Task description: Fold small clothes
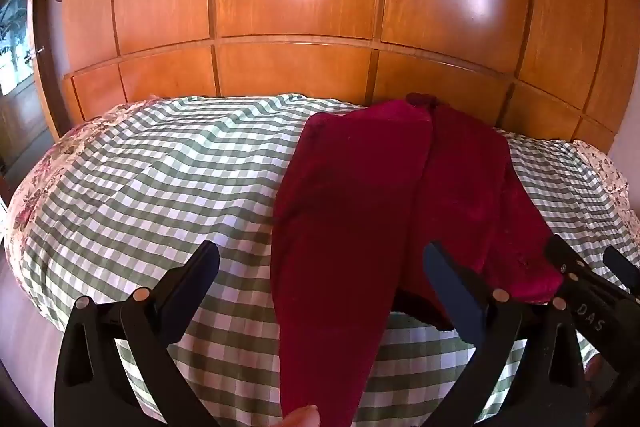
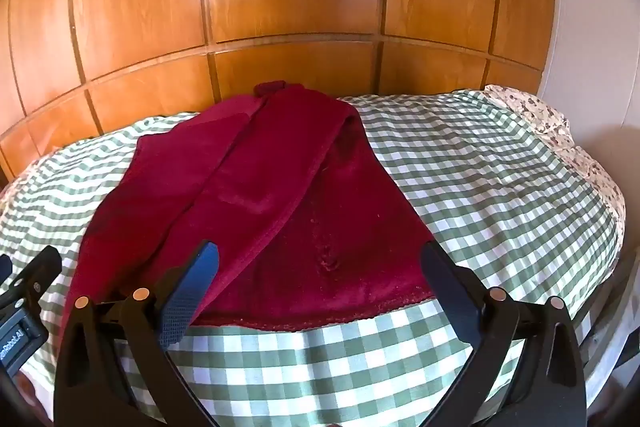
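Two grippers hover over a bed, both with jaws spread wide and nothing between them; the left gripper sits above the near edge of the green-and-white checked cover, and the right gripper is just beside it on the right. The dark red garment lies on the cover, stretched from the near edge away toward the far side of the bed; in the left wrist view one long panel runs down between the left gripper's fingers to the bottom of the picture, apart from both fingers, while a second panel lies to its right and ends at a scalloped hem close to the right finger. In the right wrist view the garment shows a fuzzy, plush inner face between the fingers, its lacy hem lying across the checks just short of the jaw opening; a folded strip runs diagonally over it toward the far end. Whether either finger touches the cloth cannot be told. A floral sheet shows at the edges of the bed under the checked cover; a glossy wooden panelled wardrobe fills the background, with bright light reflections on its doors.
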A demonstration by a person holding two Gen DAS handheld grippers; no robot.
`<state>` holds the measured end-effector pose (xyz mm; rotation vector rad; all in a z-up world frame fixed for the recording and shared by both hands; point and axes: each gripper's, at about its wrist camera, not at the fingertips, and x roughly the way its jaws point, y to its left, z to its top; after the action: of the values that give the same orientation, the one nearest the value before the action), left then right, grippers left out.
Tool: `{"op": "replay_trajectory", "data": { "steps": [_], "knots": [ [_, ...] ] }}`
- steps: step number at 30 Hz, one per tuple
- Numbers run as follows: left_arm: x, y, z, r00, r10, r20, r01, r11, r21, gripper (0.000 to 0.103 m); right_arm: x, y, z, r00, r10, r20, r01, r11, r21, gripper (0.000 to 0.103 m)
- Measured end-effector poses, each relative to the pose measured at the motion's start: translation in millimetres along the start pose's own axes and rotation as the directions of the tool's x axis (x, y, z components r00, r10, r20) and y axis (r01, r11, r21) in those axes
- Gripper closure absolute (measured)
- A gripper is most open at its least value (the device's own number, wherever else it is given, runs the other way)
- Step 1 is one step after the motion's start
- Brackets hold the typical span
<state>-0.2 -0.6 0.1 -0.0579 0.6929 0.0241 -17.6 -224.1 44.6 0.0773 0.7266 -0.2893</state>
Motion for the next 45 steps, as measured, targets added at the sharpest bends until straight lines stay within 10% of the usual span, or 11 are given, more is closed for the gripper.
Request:
{"op": "replay_trajectory", "data": {
  "steps": [45],
  "knots": [
    [-1,2,-1,0.999,0.039,0.027,-0.04,0.998,0.051,0.002,6,-2,-3,1.0,0.011,-0.015,-0.011,1.0,-0.005,0.003]
  ]
}}
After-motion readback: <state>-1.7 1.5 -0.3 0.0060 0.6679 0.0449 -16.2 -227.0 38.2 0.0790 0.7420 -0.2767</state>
